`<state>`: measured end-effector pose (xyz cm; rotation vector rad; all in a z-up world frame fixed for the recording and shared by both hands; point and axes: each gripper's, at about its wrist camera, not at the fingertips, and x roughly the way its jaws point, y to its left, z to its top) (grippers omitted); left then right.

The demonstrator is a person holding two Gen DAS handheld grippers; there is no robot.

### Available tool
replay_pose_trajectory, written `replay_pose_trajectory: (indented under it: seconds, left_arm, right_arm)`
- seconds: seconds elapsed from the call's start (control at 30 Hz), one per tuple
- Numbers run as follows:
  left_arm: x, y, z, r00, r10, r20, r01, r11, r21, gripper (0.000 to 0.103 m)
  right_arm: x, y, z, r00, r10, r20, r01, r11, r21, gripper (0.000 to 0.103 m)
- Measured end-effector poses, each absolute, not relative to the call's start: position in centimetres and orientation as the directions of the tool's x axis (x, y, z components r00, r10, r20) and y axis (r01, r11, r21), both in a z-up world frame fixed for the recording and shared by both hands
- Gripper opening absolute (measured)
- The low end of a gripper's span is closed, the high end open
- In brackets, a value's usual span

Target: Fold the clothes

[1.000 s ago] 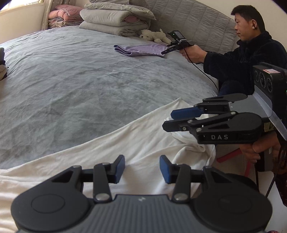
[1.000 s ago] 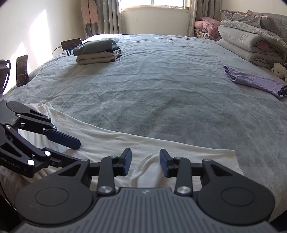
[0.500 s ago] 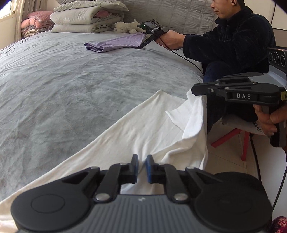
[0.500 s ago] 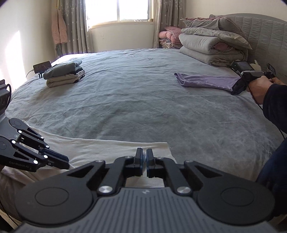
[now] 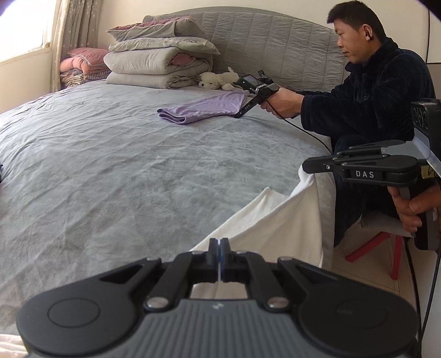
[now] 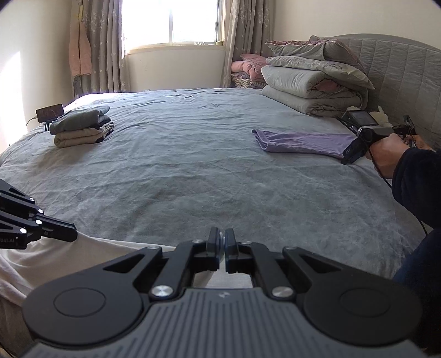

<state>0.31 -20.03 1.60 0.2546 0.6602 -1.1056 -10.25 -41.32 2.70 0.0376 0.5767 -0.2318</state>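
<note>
My left hand-held gripper [image 5: 220, 249] and right hand-held gripper [image 5: 307, 167] each pinch the near edge of a thin white cotton garment [image 5: 270, 220] at the grey bed [image 5: 137, 170] edge; light, limp fabric, best held by corners.

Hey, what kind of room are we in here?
Most likely a home bedroom: a wide bed with a padded headboard, folded quilts and pillows stacked at its head, and a curtained window beyond.
</note>
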Motion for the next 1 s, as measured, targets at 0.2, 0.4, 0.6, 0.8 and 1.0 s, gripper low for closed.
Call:
replay_pose_trajectory:
  seconds: [0.2,0.4,0.6,0.8,1.0]
  left_arm:
    - [2.3,-21.0,-0.1,0.360,-0.669,-0.650,0.840,0.535,-0.085,0.001]
    - [3.1,-21.2,-1.7,0.388,-0.620,-0.682,0.807,0.586,-0.073,0.001]
    - [2.7,-20.1,-1.1,0.370,-0.640,-0.673,0.799,0.589,-0.121,0.007]
    - [0.4,-19.9,0.3,0.290,-0.707,-0.645,0.845,0.506,-0.175,0.031]
    - [-3.5,-21.8,0.5,0.158,-0.761,-0.629,0.929,0.331,-0.166,0.043]
  right_arm:
    - [-6.1,-42.2,0.7,0.781,-0.195,-0.593,0.227,0.974,-0.021,0.003]
    - [-4.1,-43.3,-0.4,0.790,-0.122,-0.601,0.213,0.974,0.081,0.005]
    - [-6.3,-44.5,0.5,0.793,-0.089,-0.603,0.231,0.959,0.162,0.015]
    - [-9.1,-45.1,-1.0,0.757,-0.058,-0.651,0.241,0.951,0.195,0.015]
    - [-10.4,-45.4,-2.1,0.753,0.012,-0.658,0.232,0.931,0.282,0.015]
